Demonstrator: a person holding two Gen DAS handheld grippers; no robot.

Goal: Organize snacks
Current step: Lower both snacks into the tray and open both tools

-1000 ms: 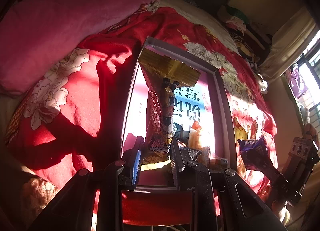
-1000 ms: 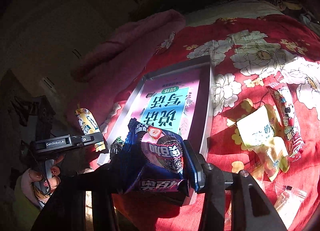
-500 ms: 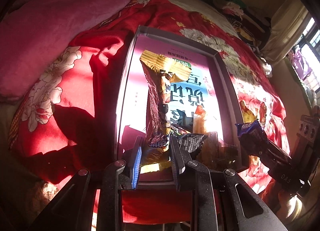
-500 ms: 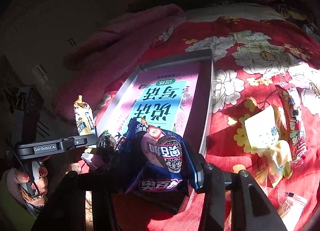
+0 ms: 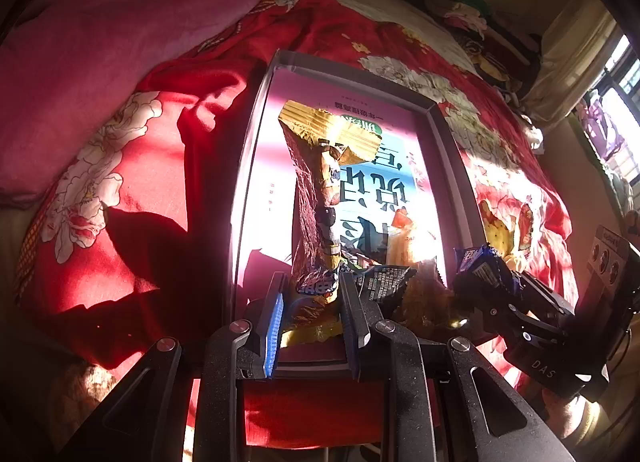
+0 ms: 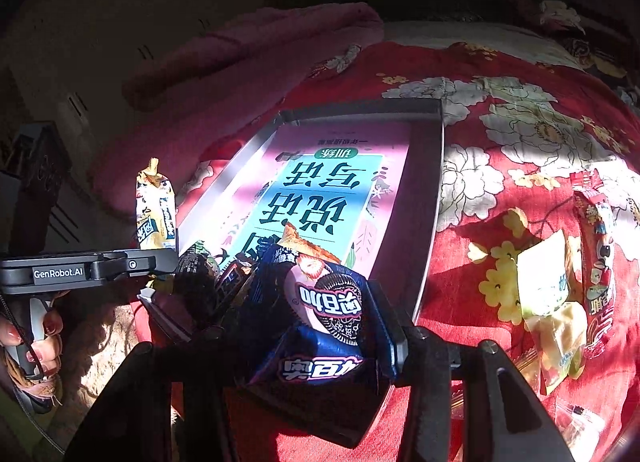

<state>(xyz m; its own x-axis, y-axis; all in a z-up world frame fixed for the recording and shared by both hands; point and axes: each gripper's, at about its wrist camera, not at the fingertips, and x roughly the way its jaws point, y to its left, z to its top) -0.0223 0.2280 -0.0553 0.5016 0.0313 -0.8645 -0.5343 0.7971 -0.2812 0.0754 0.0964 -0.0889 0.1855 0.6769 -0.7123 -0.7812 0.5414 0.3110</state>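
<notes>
With the tall yellow foil snack packet (image 5: 316, 222) clenched upright in the left gripper (image 5: 310, 316) and the dark blue cookie packet (image 6: 320, 314) clamped in the right gripper (image 6: 308, 326), both are best lowered flat before release into the shallow grey cardboard box (image 6: 430, 198), seemingly beside the small wrappers (image 5: 400, 286) heaped at its 6 o'clock end.

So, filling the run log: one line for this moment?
left gripper: shut on yellow snack pack | right gripper: shut on blue cookie pack | both over tray

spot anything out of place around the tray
Yes: several snack packets lie loose on the red bedspread beside the tray, outside it, while a few packets already sit piled in the tray's near corner.
</notes>
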